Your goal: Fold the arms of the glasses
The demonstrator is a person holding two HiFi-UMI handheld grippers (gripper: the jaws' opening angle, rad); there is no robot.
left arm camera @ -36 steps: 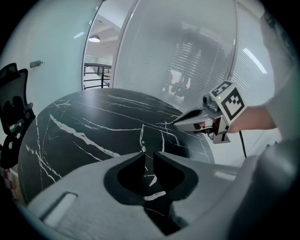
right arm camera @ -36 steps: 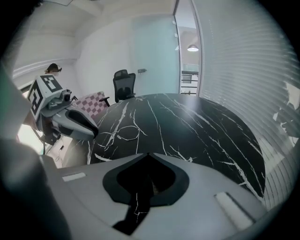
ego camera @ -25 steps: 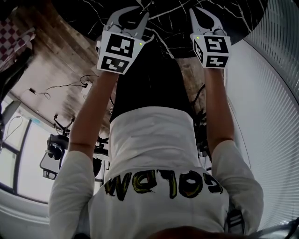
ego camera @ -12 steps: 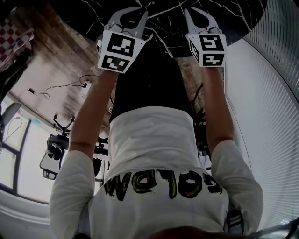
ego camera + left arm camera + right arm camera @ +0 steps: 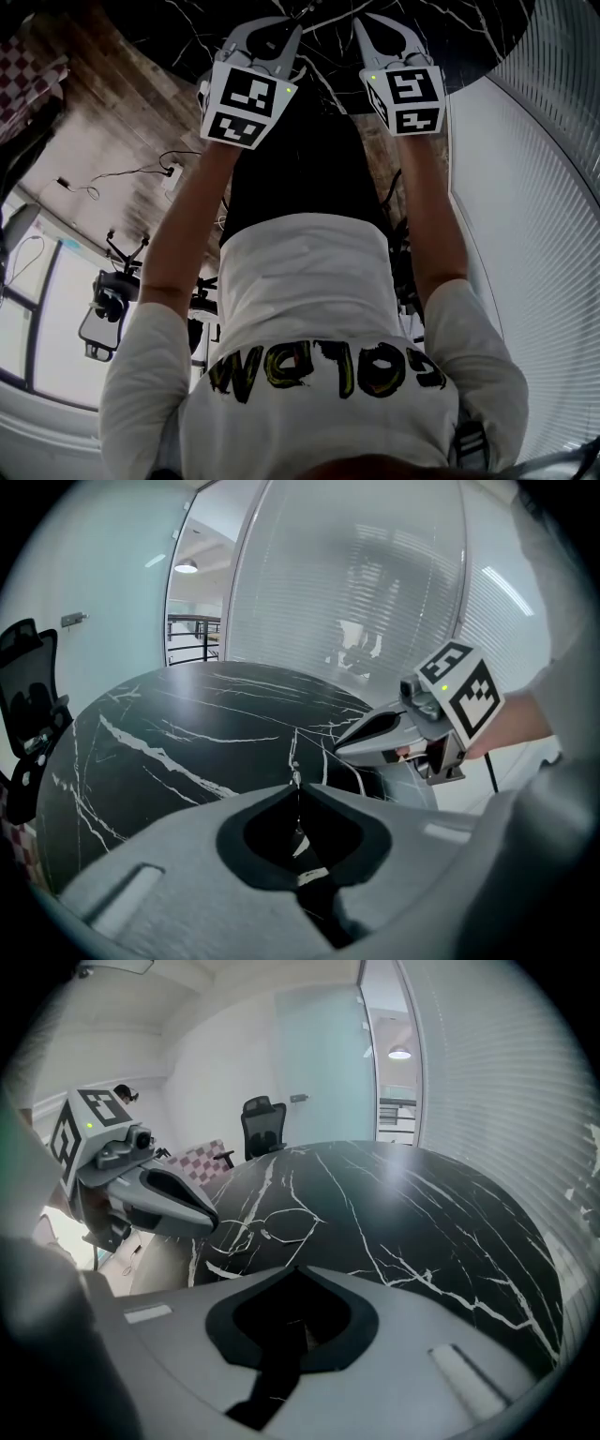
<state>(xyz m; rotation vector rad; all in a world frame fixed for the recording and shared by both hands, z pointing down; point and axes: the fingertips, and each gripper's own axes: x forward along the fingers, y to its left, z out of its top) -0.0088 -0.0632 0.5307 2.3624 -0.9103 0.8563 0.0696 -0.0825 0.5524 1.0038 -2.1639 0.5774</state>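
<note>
Thin wire-rimmed glasses (image 5: pixel 277 1226) lie on the black marble table (image 5: pixel 422 1204) with an arm running out toward me. The right gripper view shows them just beyond my right gripper (image 5: pixel 298 1266), which is shut with nothing in it. My left gripper (image 5: pixel 214 1222) reaches in from the left, its tip close beside the left lens; I cannot tell whether it touches. In its own view the left gripper (image 5: pixel 295 782) has its jaws together and nothing visibly between them. The head view shows both grippers (image 5: pixel 292 28) (image 5: pixel 358 21) side by side at the table's (image 5: pixel 450 37) near edge.
A black office chair (image 5: pixel 262 1124) and a checkered pad (image 5: pixel 211 1159) stand past the table's far side. A glass wall with blinds (image 5: pixel 375 592) curves round the right. Another chair (image 5: pixel 28 696) is at the left. Cables (image 5: pixel 141 173) lie on the wooden floor.
In the head view my right gripper has slid left, closer to the left gripper. The left gripper has barely shifted. Both stay shut.
</note>
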